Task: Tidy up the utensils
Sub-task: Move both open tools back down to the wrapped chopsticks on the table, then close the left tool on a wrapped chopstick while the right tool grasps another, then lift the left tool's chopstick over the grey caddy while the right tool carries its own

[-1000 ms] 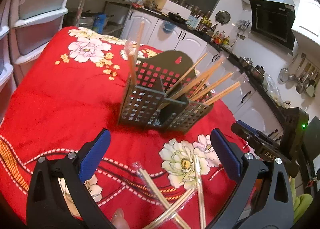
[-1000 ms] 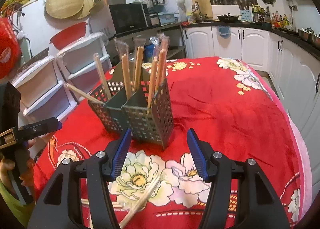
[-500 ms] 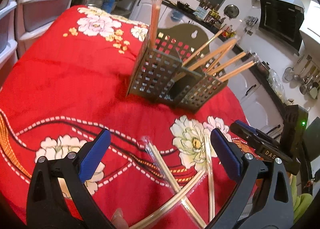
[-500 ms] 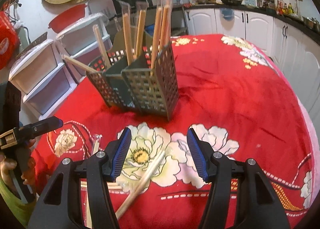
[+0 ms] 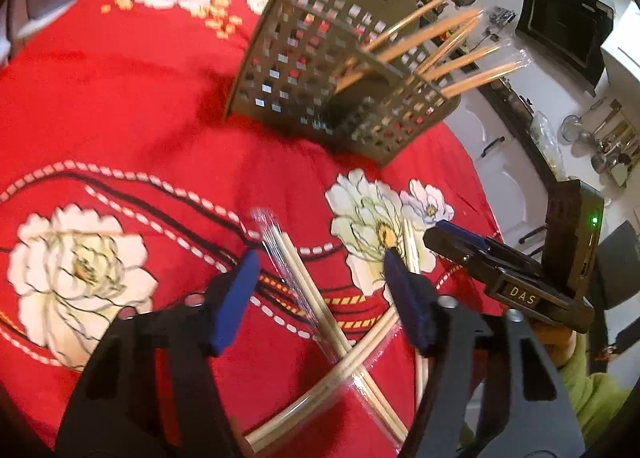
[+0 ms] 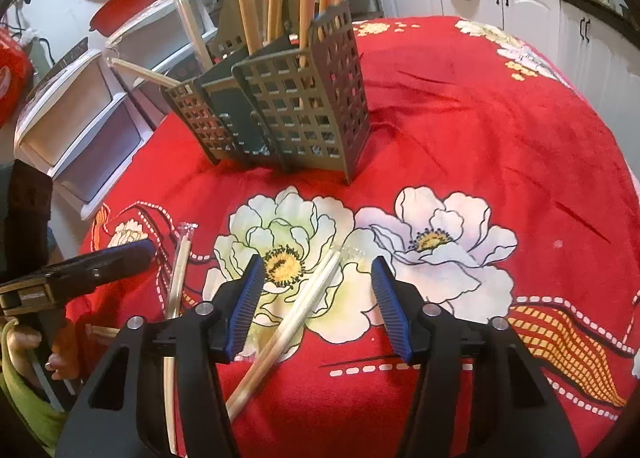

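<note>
A grey perforated utensil holder [image 5: 340,98] [image 6: 288,110] stands on the red flowered cloth with several wrapped chopsticks upright or leaning in it. Loose wrapped chopstick pairs lie crossed on the cloth in front of it. My left gripper [image 5: 320,262] hangs low over one diagonal pair [image 5: 298,272]. Its jaws are closing, the pair lies between them, and the pads do not touch it. My right gripper [image 6: 318,264] straddles another slanted pair [image 6: 308,298] on the white flower. Its jaws are also closing, with clear gaps on both sides.
A further curved wrapped pair [image 6: 178,278] lies left of the right gripper. White plastic drawers [image 6: 80,118] stand beyond the table's left edge, and kitchen cabinets [image 6: 520,6] line the back. The red cloth [image 6: 500,130] to the right of the holder is bare.
Both grippers have sunk toward the cloth and tipped downward. The left jaws have narrowed a lot around the crossed chopsticks. The right jaws have narrowed slightly.
</note>
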Tool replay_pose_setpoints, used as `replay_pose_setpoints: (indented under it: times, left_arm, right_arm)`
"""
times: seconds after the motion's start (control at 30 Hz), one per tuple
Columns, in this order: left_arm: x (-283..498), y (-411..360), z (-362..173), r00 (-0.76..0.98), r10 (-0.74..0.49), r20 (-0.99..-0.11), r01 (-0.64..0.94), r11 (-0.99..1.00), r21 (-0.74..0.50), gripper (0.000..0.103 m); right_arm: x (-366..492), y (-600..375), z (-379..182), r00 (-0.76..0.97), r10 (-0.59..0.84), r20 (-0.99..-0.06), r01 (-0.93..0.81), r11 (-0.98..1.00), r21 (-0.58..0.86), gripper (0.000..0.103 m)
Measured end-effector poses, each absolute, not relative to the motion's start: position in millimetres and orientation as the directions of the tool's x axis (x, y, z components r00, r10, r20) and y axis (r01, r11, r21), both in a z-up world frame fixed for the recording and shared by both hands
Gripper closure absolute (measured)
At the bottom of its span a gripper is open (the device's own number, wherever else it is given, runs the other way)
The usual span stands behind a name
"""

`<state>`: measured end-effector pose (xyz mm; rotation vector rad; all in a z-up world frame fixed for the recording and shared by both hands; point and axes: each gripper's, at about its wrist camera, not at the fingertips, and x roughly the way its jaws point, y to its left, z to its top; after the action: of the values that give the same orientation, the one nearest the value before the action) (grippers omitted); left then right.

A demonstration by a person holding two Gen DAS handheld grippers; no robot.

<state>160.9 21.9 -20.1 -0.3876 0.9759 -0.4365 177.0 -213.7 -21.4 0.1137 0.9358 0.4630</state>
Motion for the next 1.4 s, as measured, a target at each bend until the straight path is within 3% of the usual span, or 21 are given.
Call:
replay_pose_setpoints:
  times: [0.1,0.47,0.57,0.7,0.83,0.97,1.4]
  left_arm:
    - [164.4,19.6,-28.1,0.466,-0.519,-0.717,0.169,0.847,-0.503,0.06]
    - [183.6,16.2,-39.9,0.468,-0.502,-0.727,0.143,0.855,-0.499,0.06]
    - [188.2,13.1,-39.2,0.477,-0.484,-0.734,0.147,0.867,-0.477,0.061]
    - [194.7,8.2,-38.3,0.499,-0.431,-0.752,0.139,0.896,-0.422,0.074]
    - [202.3,5.1,-36.4,0.512,-0.385,-0.768,0.129,0.918,-0.375,0.089]
    - [208.3,10.5,-33.9,0.514,-0.391,-0.764,0.119,0.914,-0.387,0.098]
    - [199.5,16.5,34.5,0.632,-0.441,-0.638,0.195,0.887,-0.419,0.102]
  right_arm:
    - [179.7,-211.6,-27.0,0.477,0.44,-0.761,-0.338,0.891,0.303,0.06]
    - [197.9,-199.0,-41.6,0.446,0.422,-0.789,-0.337,0.896,0.289,0.07]
    - [203.4,-194.4,-42.5,0.46,0.402,-0.792,-0.347,0.902,0.256,0.08]
    - [211.2,-194.6,-43.2,0.47,0.407,-0.783,-0.346,0.901,0.261,0.09]
    - [217.0,-198.7,-41.6,0.471,0.437,-0.766,-0.338,0.892,0.3,0.093]
    - [216.3,-203.4,-32.8,0.494,0.463,-0.736,-0.343,0.881,0.325,0.095]
    - [203.9,-218.6,25.4,0.619,0.484,-0.619,-0.373,0.874,0.31,0.097]
